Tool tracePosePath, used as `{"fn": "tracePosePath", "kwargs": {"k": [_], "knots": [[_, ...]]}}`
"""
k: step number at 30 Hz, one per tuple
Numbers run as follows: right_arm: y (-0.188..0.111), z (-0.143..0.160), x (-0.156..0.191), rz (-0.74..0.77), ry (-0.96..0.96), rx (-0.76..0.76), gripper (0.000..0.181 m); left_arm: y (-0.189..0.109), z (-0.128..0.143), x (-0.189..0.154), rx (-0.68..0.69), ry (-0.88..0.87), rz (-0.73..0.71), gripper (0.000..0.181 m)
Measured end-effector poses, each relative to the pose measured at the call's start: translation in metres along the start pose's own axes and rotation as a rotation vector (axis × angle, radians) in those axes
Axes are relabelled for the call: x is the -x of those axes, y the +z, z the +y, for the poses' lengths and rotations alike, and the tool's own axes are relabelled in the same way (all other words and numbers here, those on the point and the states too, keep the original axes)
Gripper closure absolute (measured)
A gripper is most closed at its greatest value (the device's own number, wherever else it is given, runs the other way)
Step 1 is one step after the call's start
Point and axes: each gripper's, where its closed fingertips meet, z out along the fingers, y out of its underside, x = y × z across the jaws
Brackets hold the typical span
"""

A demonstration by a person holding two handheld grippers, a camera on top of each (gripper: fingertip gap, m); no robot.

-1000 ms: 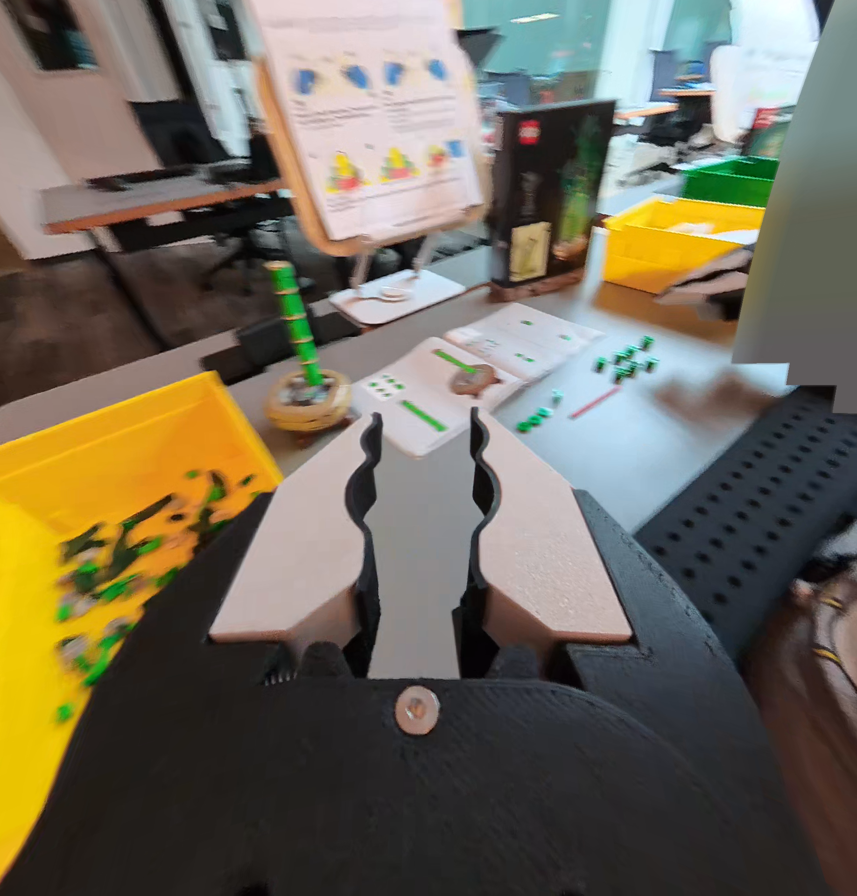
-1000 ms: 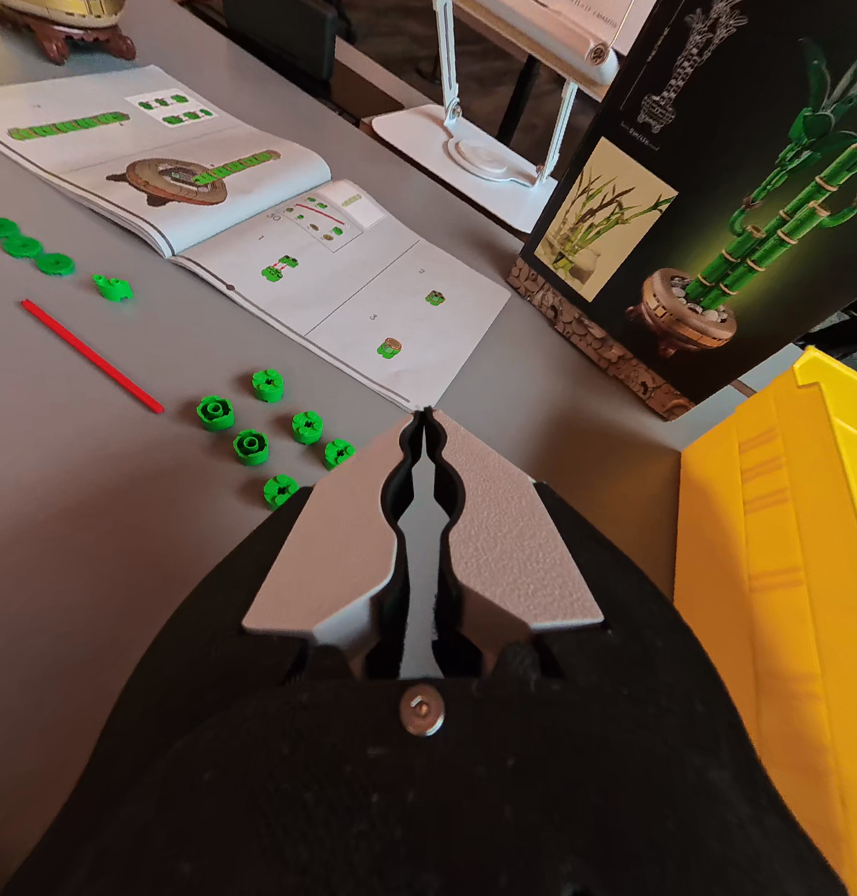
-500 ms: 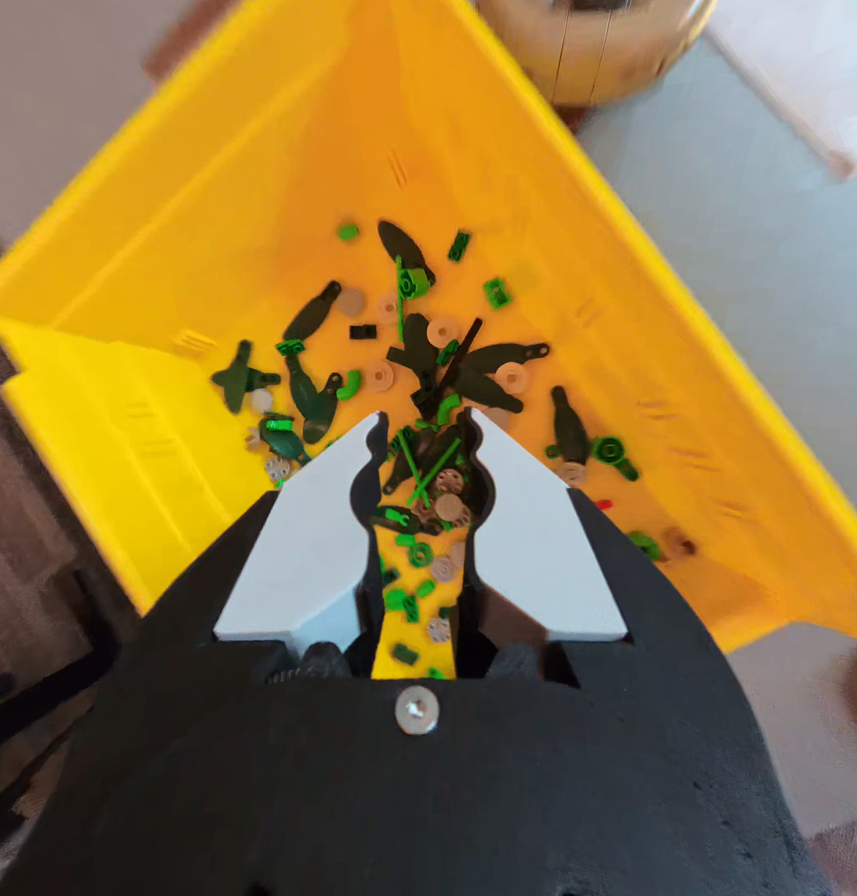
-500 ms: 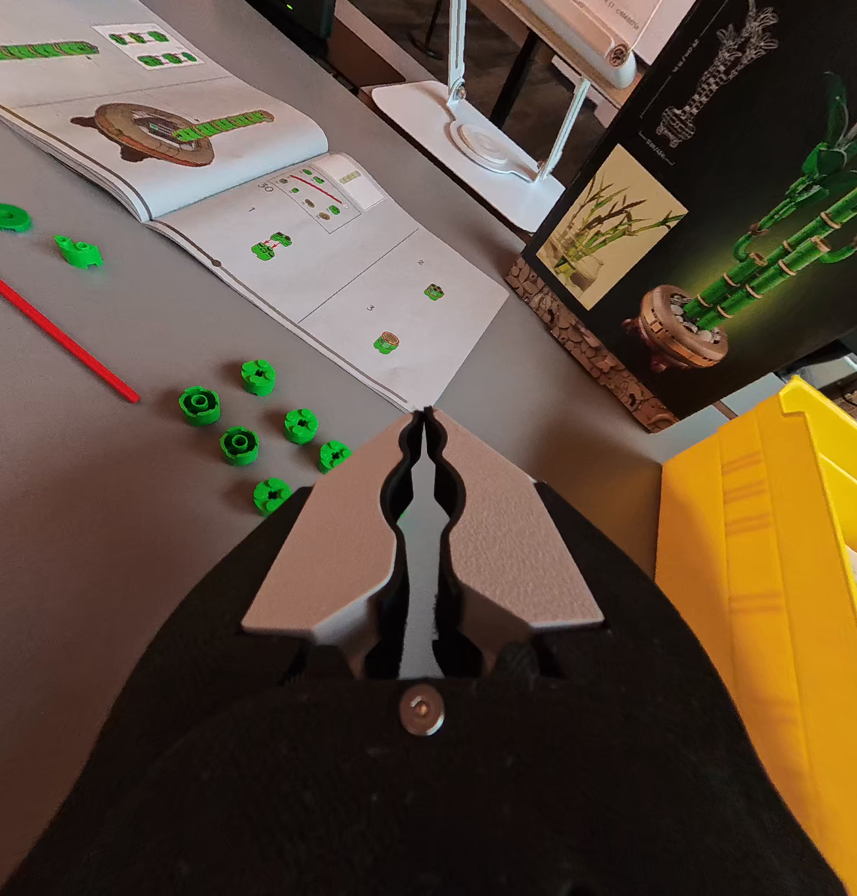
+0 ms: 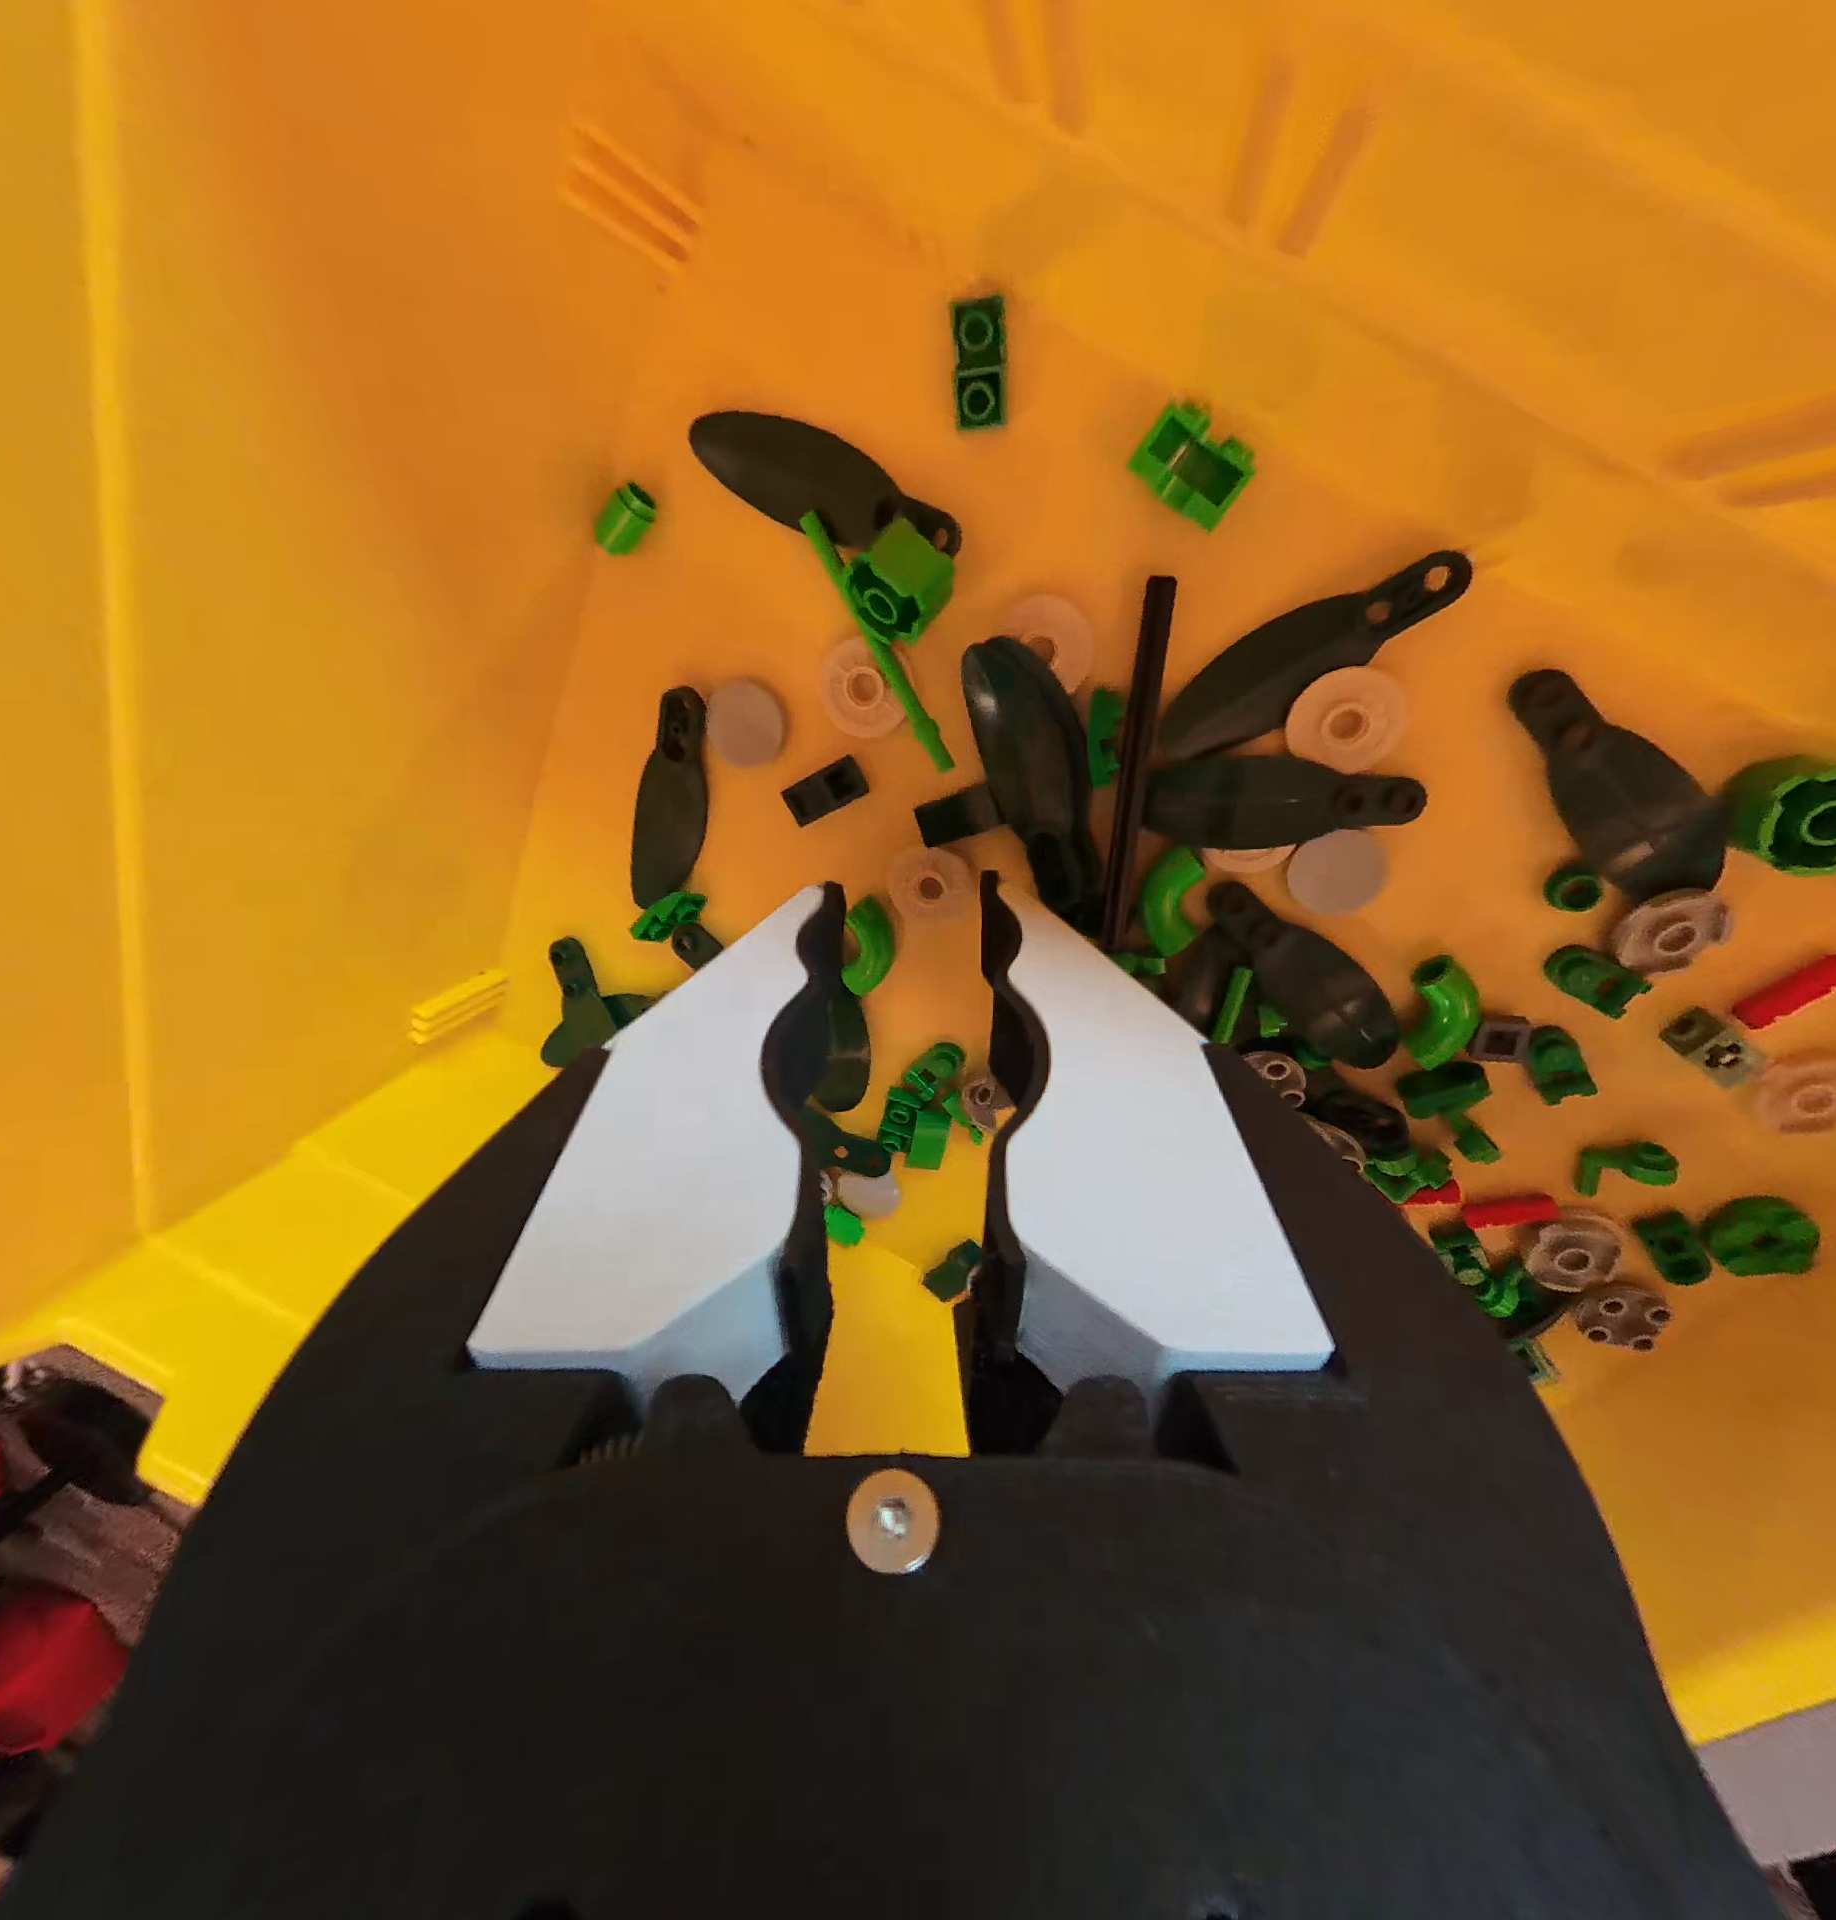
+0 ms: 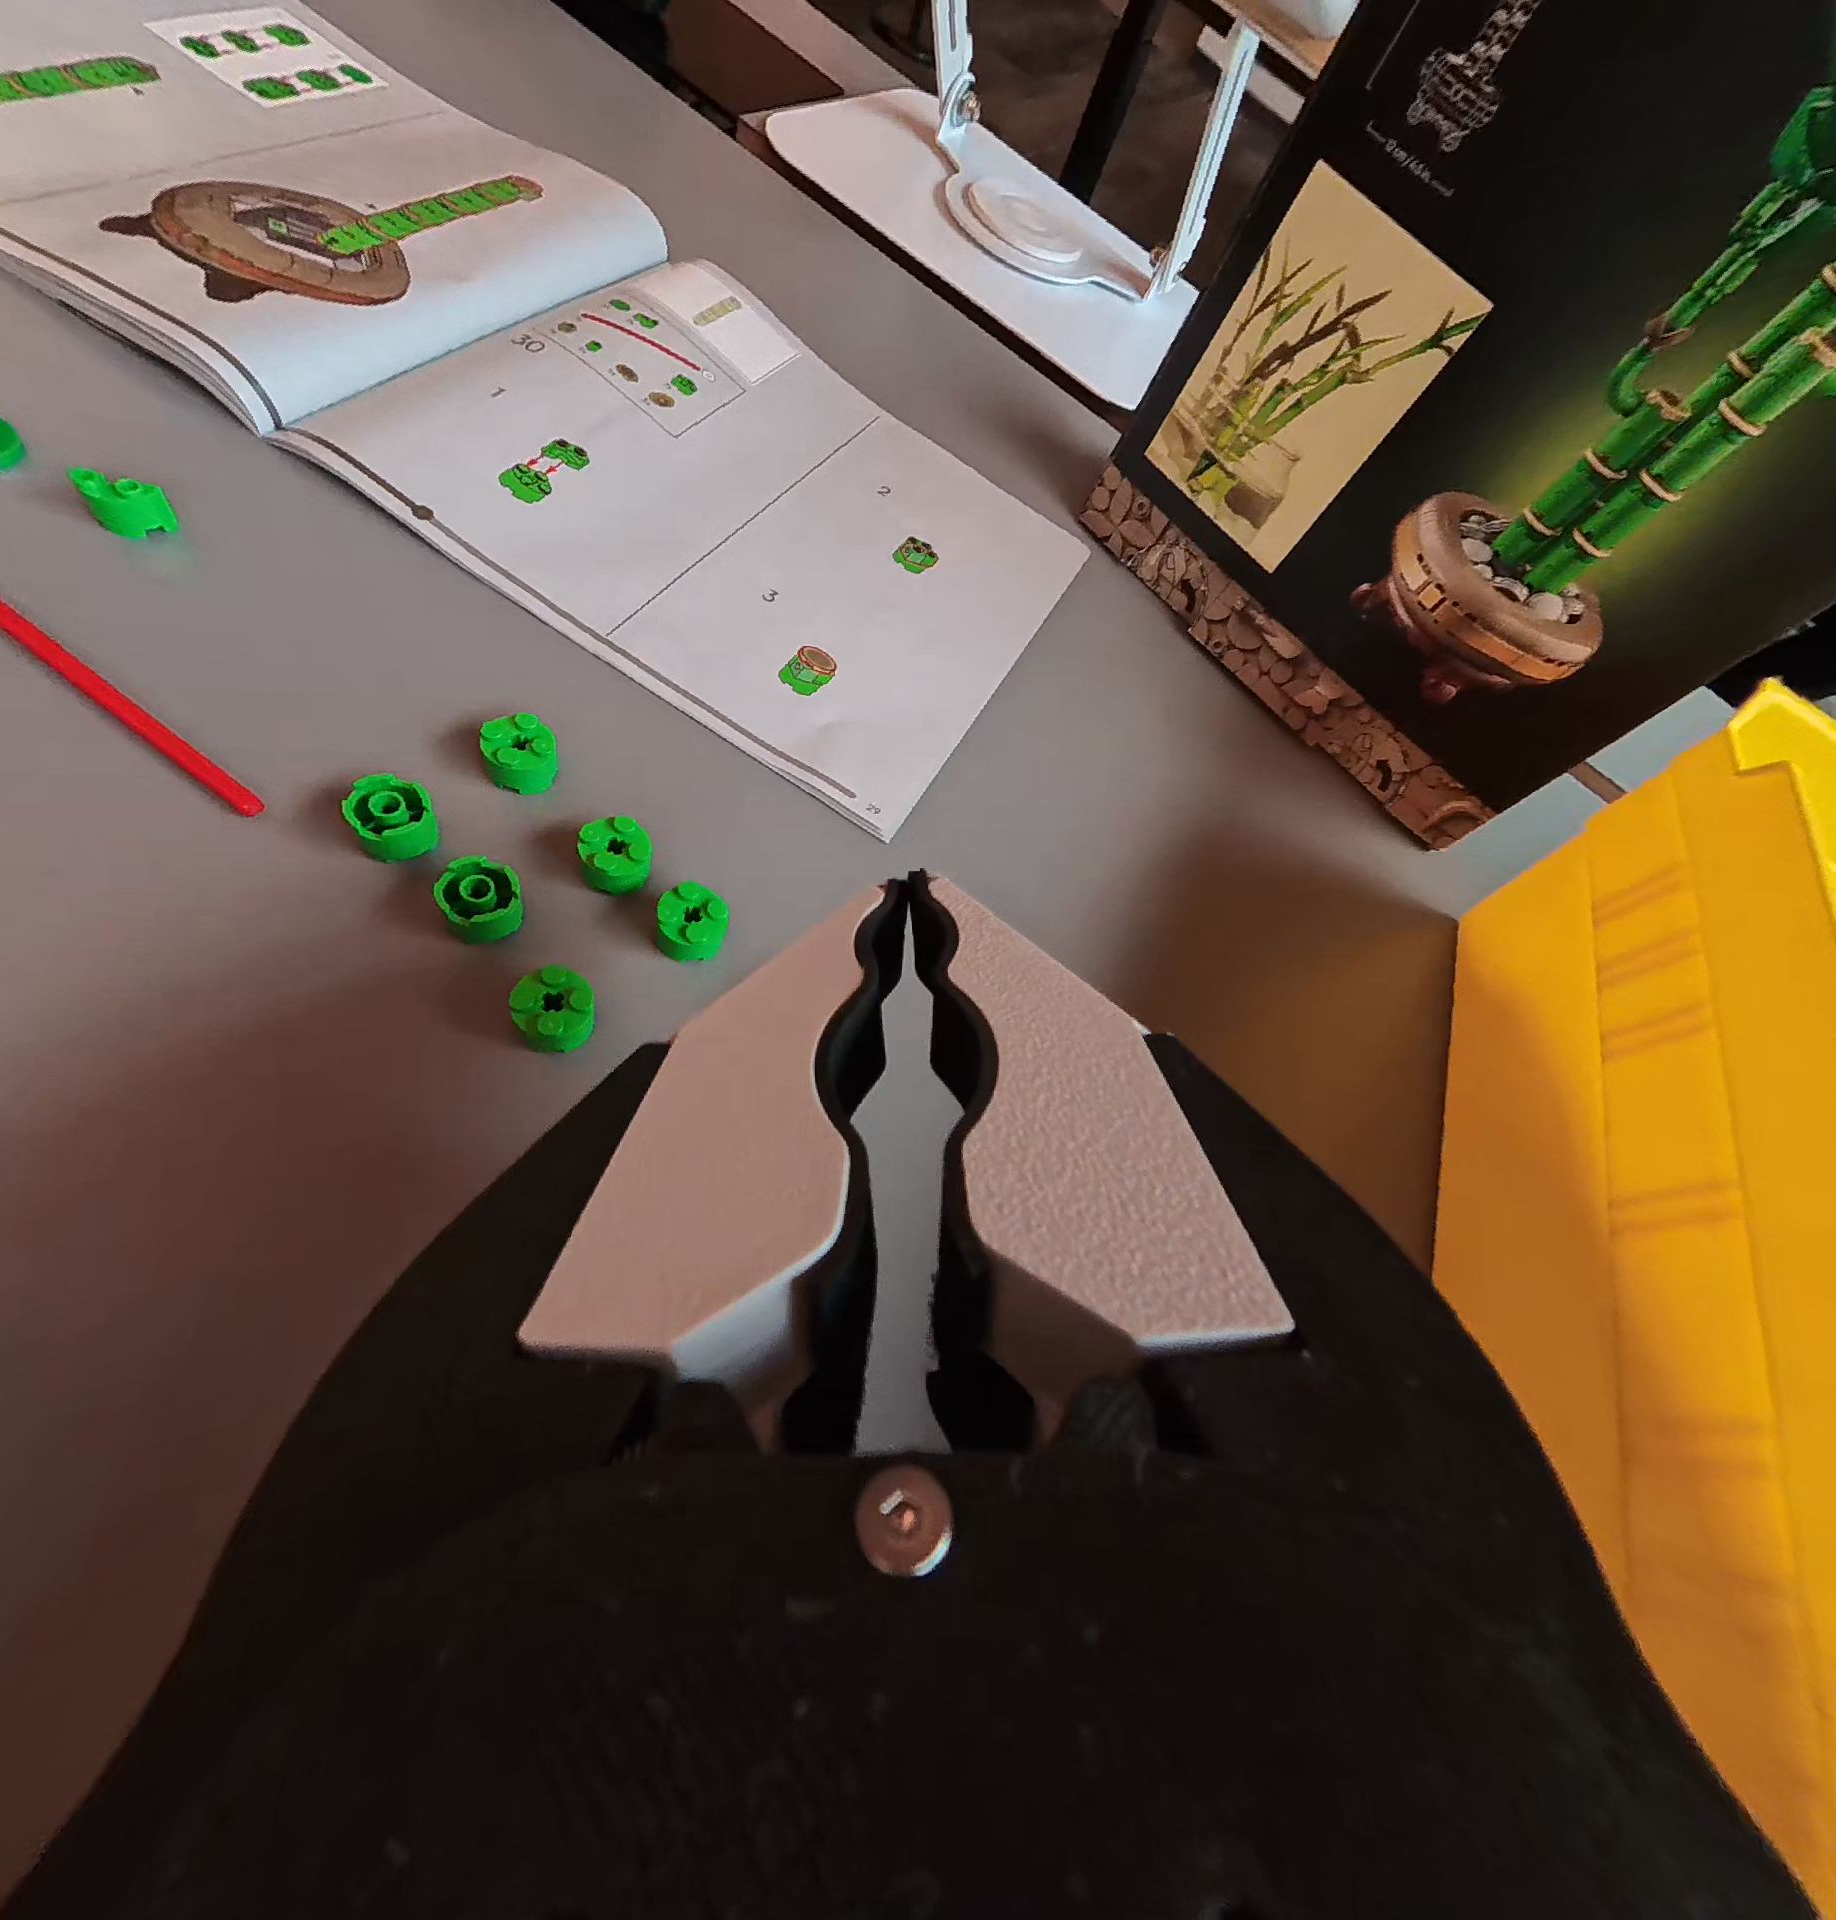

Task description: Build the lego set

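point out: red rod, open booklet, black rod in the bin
red rod (image 6: 114, 698), right wrist view, mid-shaft.
booklet (image 6: 685, 540), right wrist view, bare part of the near page.
black rod (image 5: 1137, 748), left wrist view, middle of its length.

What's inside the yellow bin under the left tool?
The bin holds loose pieces: dark green leaves, bright green elbows, clear round plates, a black rod. The open left tool covers pieces beneath it.

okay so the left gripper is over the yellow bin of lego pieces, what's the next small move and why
Probably lower the left gripper onto one piece, maybe the curved green piece at its fingers, then close. It is open and empty above the yellow bin.
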Motion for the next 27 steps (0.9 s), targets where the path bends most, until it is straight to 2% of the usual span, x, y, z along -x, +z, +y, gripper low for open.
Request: {"fn": "tracePosePath", "kwargs": {"k": [10, 15, 18, 20, 22, 25, 27], "knots": [[0.001, 0.006, -0.002, -0.005, 0.004, 0.019, 0.181, 0.006, 0.001, -0.005, 0.057, 0.004, 0.129, 0.165], [0.002, 0.008, -0.003, -0.013, 0.012, 0.022, 0.181, 0.005, 0.002, -0.004, 0.037, -0.048, 0.147, 0.165], [0.002, 0.008, -0.003, -0.017, 0.005, 0.022, 0.181, -0.002, 0.000, 0.002, -0.010, -0.097, 0.109, 0.166], [0.001, 0.006, -0.003, -0.017, 0.003, 0.015, 0.181, -0.018, -0.005, 0.011, -0.081, -0.136, 0.053, 0.166], [0.000, 0.005, -0.004, -0.011, 0.004, 0.006, 0.181, -0.045, -0.012, 0.021, -0.177, -0.183, -0.031, 0.166], [-0.002, 0.002, -0.006, -0.006, 0.017, -0.010, 0.181, -0.112, -0.033, 0.025, -0.385, -0.258, -0.168, 0.166], [-0.003, 0.000, -0.009, 0.004, 0.027, -0.017, 0.181, -0.168, -0.070, -0.001, -0.580, -0.243, -0.188, 0.166]]}}
